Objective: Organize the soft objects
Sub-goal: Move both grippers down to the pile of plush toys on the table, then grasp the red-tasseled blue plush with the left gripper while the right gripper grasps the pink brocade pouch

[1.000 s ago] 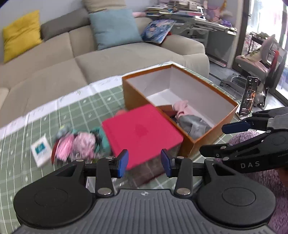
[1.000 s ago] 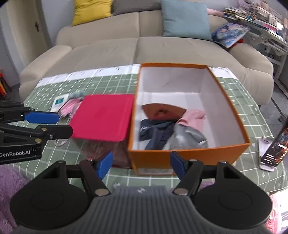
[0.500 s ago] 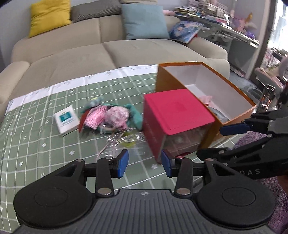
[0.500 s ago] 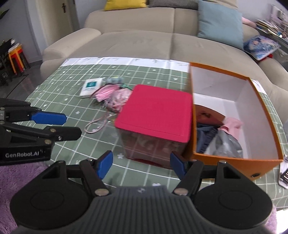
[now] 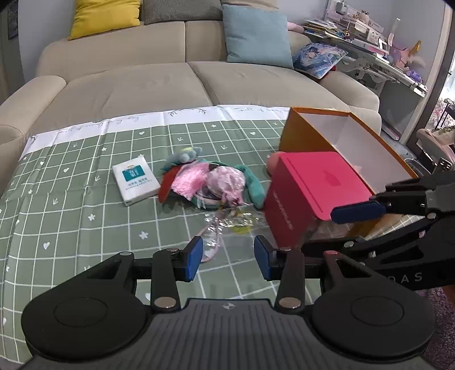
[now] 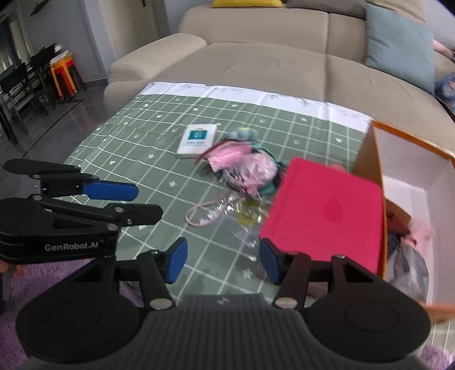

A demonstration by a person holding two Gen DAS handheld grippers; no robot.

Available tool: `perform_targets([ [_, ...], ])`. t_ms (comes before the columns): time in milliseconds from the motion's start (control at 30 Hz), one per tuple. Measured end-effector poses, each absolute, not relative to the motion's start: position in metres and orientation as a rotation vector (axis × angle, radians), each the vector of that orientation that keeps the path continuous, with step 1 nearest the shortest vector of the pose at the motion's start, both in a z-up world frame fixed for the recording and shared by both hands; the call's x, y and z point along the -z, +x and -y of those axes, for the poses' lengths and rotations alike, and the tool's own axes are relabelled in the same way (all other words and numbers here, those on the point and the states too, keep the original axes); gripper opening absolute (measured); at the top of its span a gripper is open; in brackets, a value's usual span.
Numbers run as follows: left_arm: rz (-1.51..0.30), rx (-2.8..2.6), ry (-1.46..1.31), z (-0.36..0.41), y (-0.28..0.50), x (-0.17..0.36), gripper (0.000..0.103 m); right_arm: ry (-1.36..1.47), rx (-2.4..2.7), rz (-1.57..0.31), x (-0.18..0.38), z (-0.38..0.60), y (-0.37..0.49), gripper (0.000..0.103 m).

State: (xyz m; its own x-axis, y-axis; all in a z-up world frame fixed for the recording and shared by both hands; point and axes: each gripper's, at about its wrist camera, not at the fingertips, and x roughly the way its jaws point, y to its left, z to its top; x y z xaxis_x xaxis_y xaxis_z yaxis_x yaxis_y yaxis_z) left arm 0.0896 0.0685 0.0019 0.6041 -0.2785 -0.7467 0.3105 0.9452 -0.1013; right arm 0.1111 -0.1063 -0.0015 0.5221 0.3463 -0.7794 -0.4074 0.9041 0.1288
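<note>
Left wrist: soft-toy heap (image 5: 207, 182) beside red box (image 5: 315, 193) — claws apart.

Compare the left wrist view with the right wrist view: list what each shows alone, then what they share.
Only the left wrist view shows the yellow cushion and cluttered desk. Only the right wrist view shows clothes inside the orange box and the stacked stools. Both show the red-lidded box, soft toy pile, tissue pack and both grippers, left gripper and right gripper, jaws open.
</note>
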Motion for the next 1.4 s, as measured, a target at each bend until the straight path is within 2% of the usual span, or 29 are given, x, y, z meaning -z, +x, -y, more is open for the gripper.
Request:
perform_targets([
  [533, -0.897, 0.351, 0.119, -0.094, 0.18, 0.008, 0.049, -0.207, -0.509, -0.952, 0.005, 0.073, 0.235, 0.056],
  [1000, -1.003, 0.416, 0.039, -0.112, 0.279, 0.05, 0.049, -0.24, -0.503, -1.195, 0.054, 0.056, 0.318, 0.057],
  [1133, -1.046, 0.421, 0.014, -0.114, 0.302, 0.069, 0.049, -0.25, -0.505, -1.244, 0.064, 0.051, 0.328, 0.064],
  [1400, -1.131, 0.475, -0.025, -0.114, 0.326, 0.093, 0.05, -0.22, -0.495, -1.36, 0.082, 0.049, 0.349, 0.06],
])
